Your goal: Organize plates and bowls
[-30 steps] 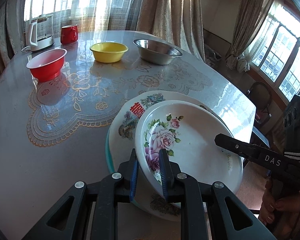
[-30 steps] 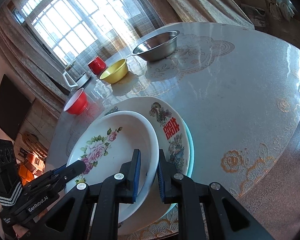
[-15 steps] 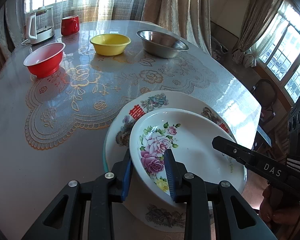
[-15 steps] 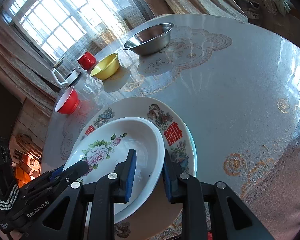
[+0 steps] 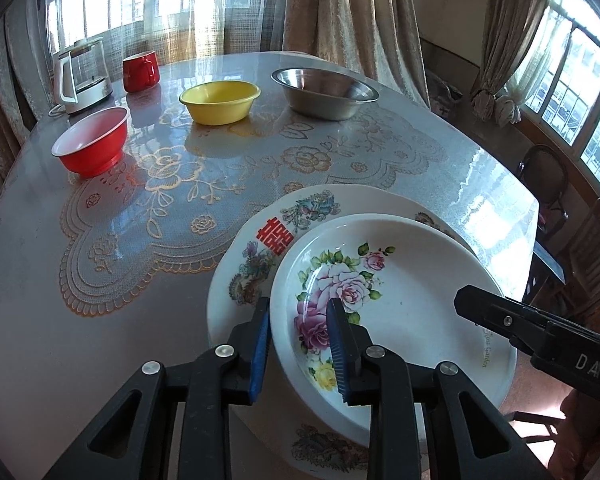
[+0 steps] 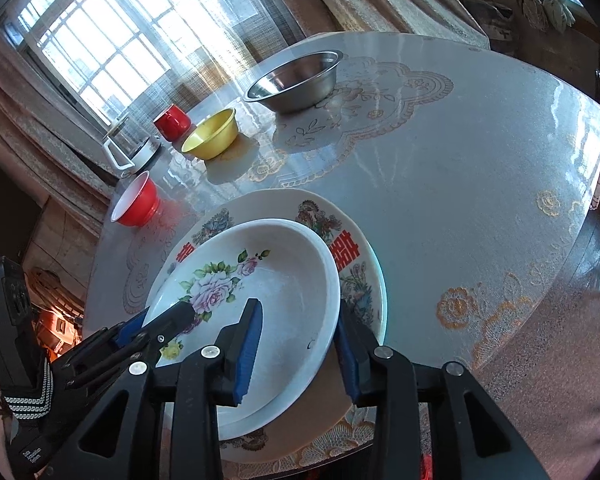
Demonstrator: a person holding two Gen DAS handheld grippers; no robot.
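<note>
A white rose-pattern plate lies on a larger white plate with red characters, near the table's front edge. My left gripper is open, its pads astride the rose plate's near rim. My right gripper is open too, its pads astride the opposite rim of the rose plate, which rests on the large plate. A red bowl, a yellow bowl and a steel bowl stand apart at the back.
A red mug and a glass kettle stand at the far left by the curtains. A lace-pattern cloth covers the round table. Chairs stand off the table's right side.
The rose plate has come down flat onto the large plate. Both grippers have opened and let go of its rim, the right one wider.
</note>
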